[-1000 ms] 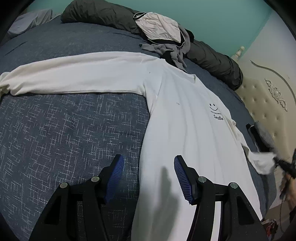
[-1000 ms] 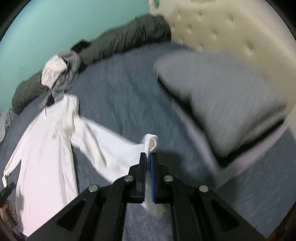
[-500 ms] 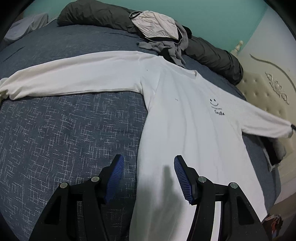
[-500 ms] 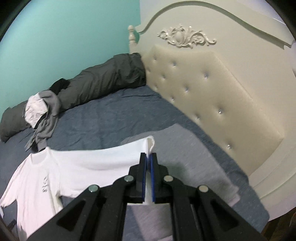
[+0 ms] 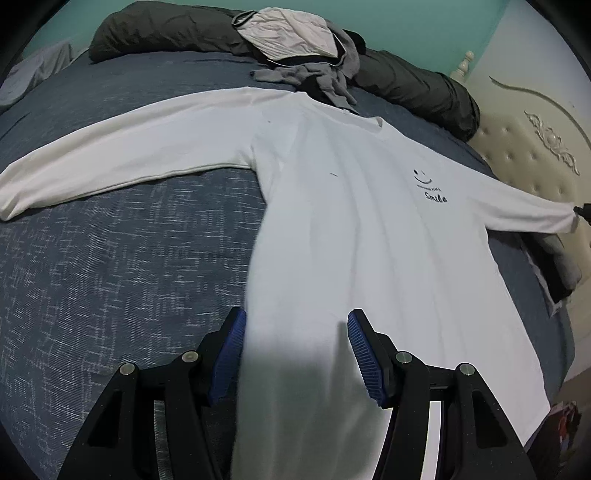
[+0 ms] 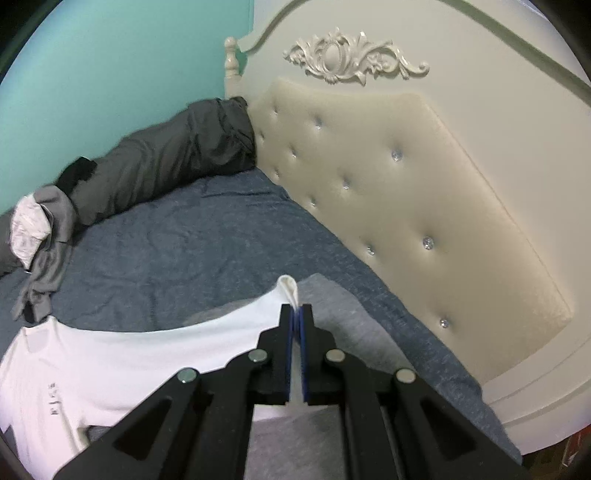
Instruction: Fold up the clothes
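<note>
A: Item one, the garment?

B: White long-sleeved shirt [image 5: 332,229], face up on the blue bed [image 5: 110,258], print showing. Body flat, hem toward you. One sleeve [image 5: 122,155] lies stretched out across the bed; the other sleeve's cuff [image 6: 290,291] is held over the grey pillow [image 6: 351,325], near the headboard [image 6: 424,184].

A: Item two, your tools?

B: Your left tool [image 5: 293,354] is released, blue pads wide apart, poised over the shirt's lower body, gripping nothing. Your right tool [image 6: 296,325] is clenched on that cuff, white cloth pinched between the pads, sleeve pulled straight out from the shoulder.

A: Item three, progress?

B: Early, by my reading. Spreading looks nearly complete: both sleeves extended, torso smooth. No fold is visible anywhere yet. Left for you: bring each sleeve in over the body, then fold the body up.

A: Item four, other stock?

B: A heap of grey and white clothes [image 5: 295,48] on the dark bedding roll [image 5: 166,33] at the far edge, apparently not yet folded.
</note>
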A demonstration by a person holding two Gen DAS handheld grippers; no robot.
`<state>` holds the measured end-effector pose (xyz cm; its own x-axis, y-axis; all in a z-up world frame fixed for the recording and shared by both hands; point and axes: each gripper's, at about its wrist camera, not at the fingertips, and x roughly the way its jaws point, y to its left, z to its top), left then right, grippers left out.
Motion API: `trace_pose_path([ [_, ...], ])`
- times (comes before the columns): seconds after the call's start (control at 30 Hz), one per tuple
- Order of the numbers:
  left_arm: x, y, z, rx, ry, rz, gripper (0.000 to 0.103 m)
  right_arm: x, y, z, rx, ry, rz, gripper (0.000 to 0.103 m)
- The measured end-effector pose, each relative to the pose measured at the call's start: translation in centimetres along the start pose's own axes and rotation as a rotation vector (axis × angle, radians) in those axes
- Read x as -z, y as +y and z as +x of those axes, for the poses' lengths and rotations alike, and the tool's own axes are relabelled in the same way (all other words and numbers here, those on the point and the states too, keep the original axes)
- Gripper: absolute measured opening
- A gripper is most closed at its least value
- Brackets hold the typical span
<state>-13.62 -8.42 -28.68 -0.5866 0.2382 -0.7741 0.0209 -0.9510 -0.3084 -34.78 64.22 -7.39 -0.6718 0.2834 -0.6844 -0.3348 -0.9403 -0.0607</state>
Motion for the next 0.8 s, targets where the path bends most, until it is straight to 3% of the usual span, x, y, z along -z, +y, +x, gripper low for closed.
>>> trace_pose_path([
  [0.17,0.1,-1.0,0.4,0.0,0.009,0.035,0.061,0.1,-0.2,3.0,0.054,0.046,-0.012,0.002],
  [0.27,0.0,-1.2,0.4,0.0,0.012,0.041,0.061,0.2,-0.9,3.9,0.16,0.063,-0.02,0.002],
  [0.33,0.0,-1.3,0.4,0.002,0.013,0.041,0.061,0.2,-2.1,3.6,0.159,0.068,0.045,0.003],
  [0.43,-0.1,-1.2,0.5,0.02,0.014,0.023,0.061,0.5,-1.9,1.9,0.025,0.04,0.102,0.003],
  [0.6,0.1,-1.0,0.2,0.049,0.007,-0.009,0.061,4.2,4.4,-1.4,-0.239,0.063,0.052,0.003],
  [0.73,0.2,-1.2,0.0,0.049,0.009,-0.01,0.061,9.8,11.6,-2.0,-0.459,0.16,-0.001,0.006],
  [0.8,0.1,-1.2,-0.4,0.04,0.0,0.003,0.061,12.5,15.0,-0.7,-0.545,0.241,-0.016,0.017],
])
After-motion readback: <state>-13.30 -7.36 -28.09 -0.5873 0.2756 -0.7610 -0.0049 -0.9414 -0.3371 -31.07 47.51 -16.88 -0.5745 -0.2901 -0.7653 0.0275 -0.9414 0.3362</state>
